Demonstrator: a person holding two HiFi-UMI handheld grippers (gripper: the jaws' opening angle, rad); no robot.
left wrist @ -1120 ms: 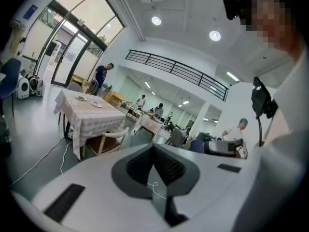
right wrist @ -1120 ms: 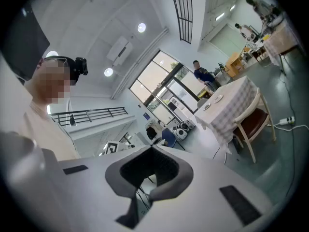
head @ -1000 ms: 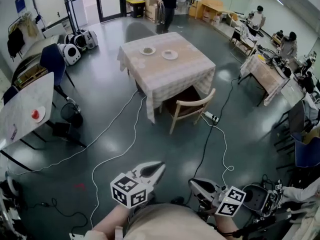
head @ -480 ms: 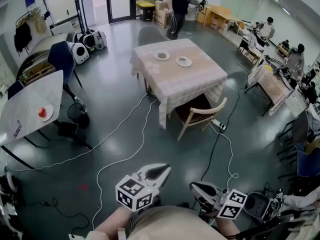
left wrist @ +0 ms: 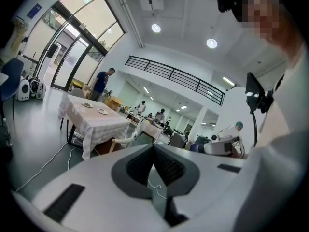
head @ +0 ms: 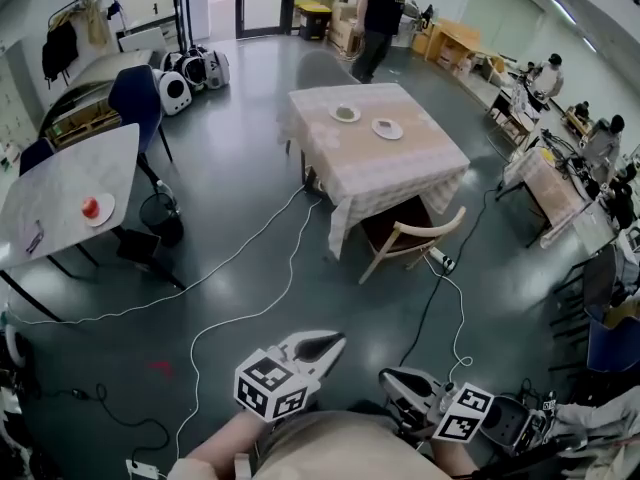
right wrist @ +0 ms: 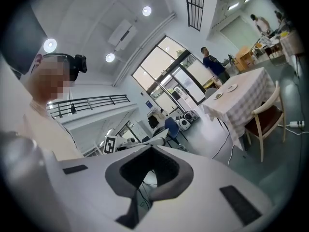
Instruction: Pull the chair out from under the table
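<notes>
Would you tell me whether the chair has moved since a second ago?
No. The chair still sits tucked under the table's near edge, as before; only the view shifted.

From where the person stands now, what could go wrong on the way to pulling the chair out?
1. White cables and a black cable lie across the floor on the way to the chair: a trip hazard.
2. The tablecloth hangs low beside the chair; if it snags, the two plates on it could slide.
</notes>
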